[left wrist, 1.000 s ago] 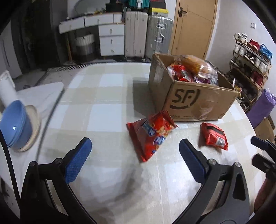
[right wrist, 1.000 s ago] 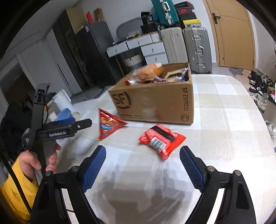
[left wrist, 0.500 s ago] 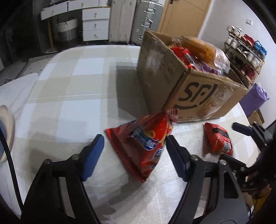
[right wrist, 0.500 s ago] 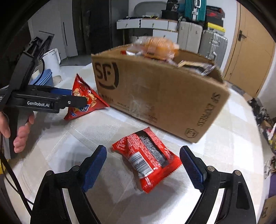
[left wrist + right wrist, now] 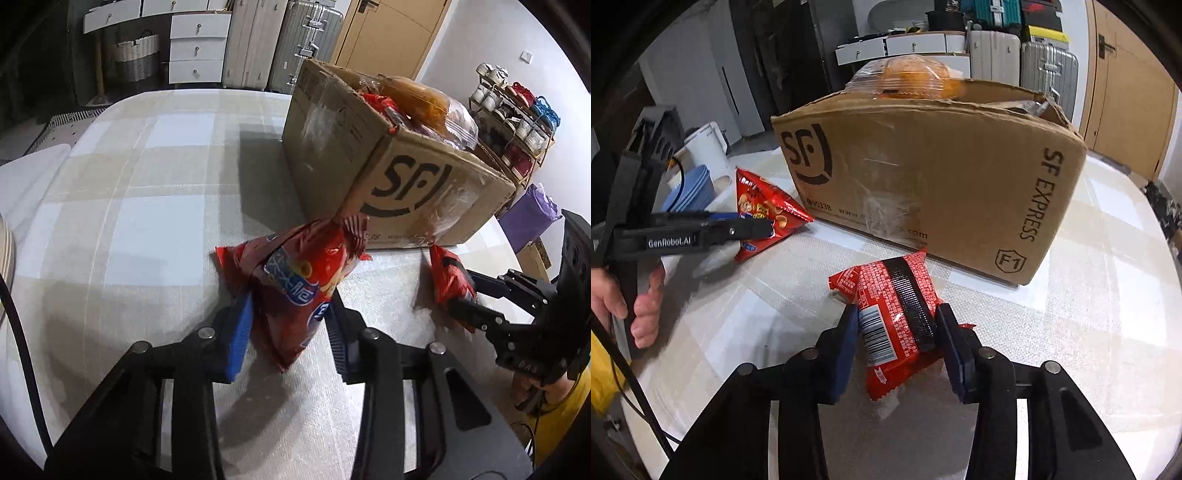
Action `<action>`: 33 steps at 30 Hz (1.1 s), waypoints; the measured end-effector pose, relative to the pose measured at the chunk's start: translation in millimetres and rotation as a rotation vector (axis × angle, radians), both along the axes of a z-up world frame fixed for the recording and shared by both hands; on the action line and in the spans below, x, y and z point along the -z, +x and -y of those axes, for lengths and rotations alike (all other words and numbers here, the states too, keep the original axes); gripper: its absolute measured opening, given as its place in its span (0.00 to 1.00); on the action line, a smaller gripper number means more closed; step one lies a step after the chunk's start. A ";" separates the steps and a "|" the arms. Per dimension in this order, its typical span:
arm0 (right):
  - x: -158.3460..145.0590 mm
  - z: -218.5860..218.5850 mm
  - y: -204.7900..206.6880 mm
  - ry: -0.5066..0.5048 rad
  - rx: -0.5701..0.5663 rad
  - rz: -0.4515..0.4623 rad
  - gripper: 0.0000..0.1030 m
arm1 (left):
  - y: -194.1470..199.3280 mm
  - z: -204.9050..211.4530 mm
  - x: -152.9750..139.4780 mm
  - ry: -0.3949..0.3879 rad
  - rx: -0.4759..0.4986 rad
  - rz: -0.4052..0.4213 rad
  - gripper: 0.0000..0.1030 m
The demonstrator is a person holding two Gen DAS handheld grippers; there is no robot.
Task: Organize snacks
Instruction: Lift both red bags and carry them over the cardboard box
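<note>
Snacks are in both grippers, and more fill the cardboard box (image 5: 923, 177) that stands on the checked table (image 5: 147, 184). The left gripper (image 5: 291, 328) reaches forward low over the table, its blue pads pressed against the two sides of a red chip bag (image 5: 295, 280), so it has closed onto the bag. The bag's near end sits between the pads and its far, crimped end points at the near corner of the box, close to it. From the right wrist view this same gripper comes in level from the left, held by a bare hand (image 5: 631, 295) wrapped around its handle.

The right gripper (image 5: 897, 332) also points forward and slightly down, its fingers closed in on a smaller red snack packet (image 5: 894, 314) with a barcode, squeezing it from both sides. The packet lies just near of the box's front wall, right of the chip bag. At the far left of the table are stacked blue bowls (image 5: 690, 192) and a white kettle (image 5: 705, 144).
</note>
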State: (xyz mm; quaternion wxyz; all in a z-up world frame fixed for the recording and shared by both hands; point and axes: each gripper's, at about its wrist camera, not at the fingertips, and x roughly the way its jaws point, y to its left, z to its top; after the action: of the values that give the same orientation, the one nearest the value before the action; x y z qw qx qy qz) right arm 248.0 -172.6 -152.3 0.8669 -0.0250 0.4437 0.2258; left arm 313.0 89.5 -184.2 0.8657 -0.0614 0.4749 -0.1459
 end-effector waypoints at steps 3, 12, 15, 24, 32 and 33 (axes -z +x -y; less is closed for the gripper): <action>0.1 -1.6 3.4 -0.019 -0.005 0.008 0.40 | -0.7 -4.9 -0.2 -0.019 -0.009 -0.011 0.28; -3.6 0.3 -18.1 0.027 0.002 0.014 0.39 | -20.7 -11.7 -9.3 -0.028 -0.029 -0.006 0.26; -10.9 8.2 -24.7 0.082 0.013 0.019 0.39 | -26.4 -15.3 -12.5 -0.039 -0.038 -0.001 0.26; -42.3 17.2 -58.5 0.221 0.030 0.035 0.39 | -63.0 -21.3 -28.7 -0.101 -0.056 0.012 0.26; -84.3 28.3 -109.0 0.371 0.064 0.089 0.39 | -136.9 -3.2 -75.0 -0.108 -0.019 0.121 0.26; -90.1 28.2 -116.4 0.385 0.063 0.098 0.39 | -148.2 0.2 -81.1 -0.100 -0.020 0.145 0.26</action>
State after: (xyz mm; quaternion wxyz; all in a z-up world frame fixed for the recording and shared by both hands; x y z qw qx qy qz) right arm 131.6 -200.8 -62.2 0.8829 0.1441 0.3500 0.2778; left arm 164.8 89.3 -103.1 0.8950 -0.0987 0.4026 -0.1649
